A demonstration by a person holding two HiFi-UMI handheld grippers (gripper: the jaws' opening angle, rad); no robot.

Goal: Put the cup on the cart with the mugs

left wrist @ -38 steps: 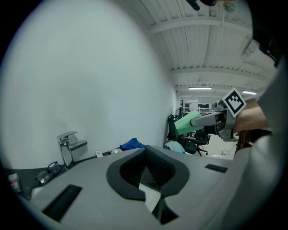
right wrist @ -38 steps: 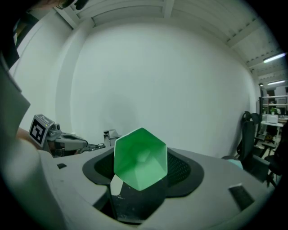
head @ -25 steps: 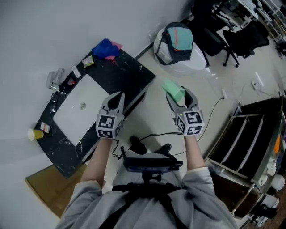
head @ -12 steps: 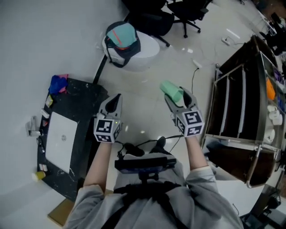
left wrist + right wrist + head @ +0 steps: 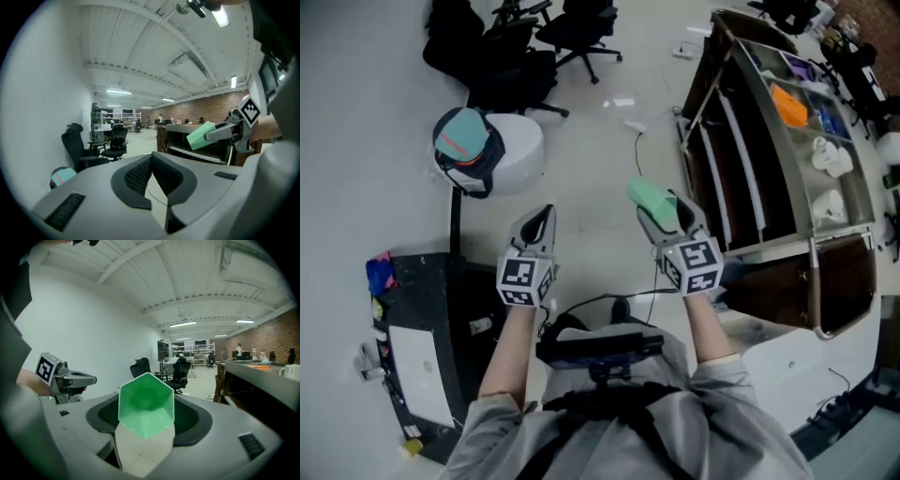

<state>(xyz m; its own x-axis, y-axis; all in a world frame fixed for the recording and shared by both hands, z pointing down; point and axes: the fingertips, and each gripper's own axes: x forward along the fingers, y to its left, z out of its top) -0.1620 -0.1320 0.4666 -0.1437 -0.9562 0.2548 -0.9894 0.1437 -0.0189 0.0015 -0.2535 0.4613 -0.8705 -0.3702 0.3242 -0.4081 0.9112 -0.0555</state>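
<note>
Clasping green cup, right claw.

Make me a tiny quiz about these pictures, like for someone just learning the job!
1. True or false: the left hand-held gripper holds the cup.
2. What colour is the cup? A red, B green, C blue.
3. Fill in: the white mugs sit on the ____.

Key:
1. False. The right hand-held gripper holds it, and the left one is shut on nothing.
2. B.
3. cart.
</note>
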